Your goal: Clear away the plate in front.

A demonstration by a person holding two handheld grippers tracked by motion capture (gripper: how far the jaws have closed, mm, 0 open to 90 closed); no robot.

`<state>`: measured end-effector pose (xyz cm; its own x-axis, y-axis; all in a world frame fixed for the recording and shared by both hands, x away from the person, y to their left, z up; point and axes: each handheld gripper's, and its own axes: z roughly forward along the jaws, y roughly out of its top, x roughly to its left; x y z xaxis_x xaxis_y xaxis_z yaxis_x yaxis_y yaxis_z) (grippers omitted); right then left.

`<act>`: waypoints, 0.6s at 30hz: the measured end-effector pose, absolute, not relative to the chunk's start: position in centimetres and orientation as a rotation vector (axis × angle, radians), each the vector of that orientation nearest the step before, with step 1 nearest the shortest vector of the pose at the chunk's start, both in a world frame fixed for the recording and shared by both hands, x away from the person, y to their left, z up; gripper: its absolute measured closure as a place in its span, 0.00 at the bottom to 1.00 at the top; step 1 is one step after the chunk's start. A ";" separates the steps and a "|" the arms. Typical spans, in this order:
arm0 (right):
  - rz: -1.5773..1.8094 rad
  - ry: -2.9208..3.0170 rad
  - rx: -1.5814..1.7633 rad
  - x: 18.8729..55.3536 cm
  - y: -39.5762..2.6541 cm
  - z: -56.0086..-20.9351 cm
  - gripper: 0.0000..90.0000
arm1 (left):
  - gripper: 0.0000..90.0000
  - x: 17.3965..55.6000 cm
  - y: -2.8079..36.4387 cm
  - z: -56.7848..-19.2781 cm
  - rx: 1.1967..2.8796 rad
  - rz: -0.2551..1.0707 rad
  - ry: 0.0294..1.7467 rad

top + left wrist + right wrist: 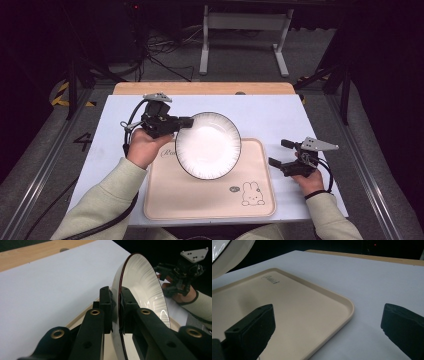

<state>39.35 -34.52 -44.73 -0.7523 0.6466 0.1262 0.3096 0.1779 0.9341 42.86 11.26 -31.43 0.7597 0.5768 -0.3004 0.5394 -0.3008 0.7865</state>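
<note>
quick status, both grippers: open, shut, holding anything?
Left gripper: shut on the rim of the white plate, held above the beige tray.
Right gripper: open, holding nothing, beside the tray.

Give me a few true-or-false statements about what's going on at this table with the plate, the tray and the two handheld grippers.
1. The left gripper has its jaws clamped on the rim of the white plate. True.
2. The plate lies flat on the tray. False: it is lifted and tilted above the beige tray.
3. The right gripper grips the tray's edge. False: its jaws stand wide open, apart from the tray, holding nothing.
4. The tray carries a small rabbit drawing near one corner. True.
5. The tray rests on a white tabletop. True.
</note>
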 end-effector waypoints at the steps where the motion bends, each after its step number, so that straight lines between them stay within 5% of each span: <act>1: 1.600 2.160 0.913 39.3 -34.5 -44.7 0.00 | 0.92 42.7 11.0 -31.6 1.975 0.039 0.845; 18: 1.601 2.166 0.908 39.4 -34.5 -44.7 0.00 | 0.91 41.9 10.2 -34.2 2.016 -0.014 0.831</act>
<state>39.36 -34.49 -44.74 -0.7560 0.6421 0.1272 0.3099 0.1800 0.9336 41.93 10.23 -34.23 0.7717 0.5487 -0.3216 0.5592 -0.3447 0.7540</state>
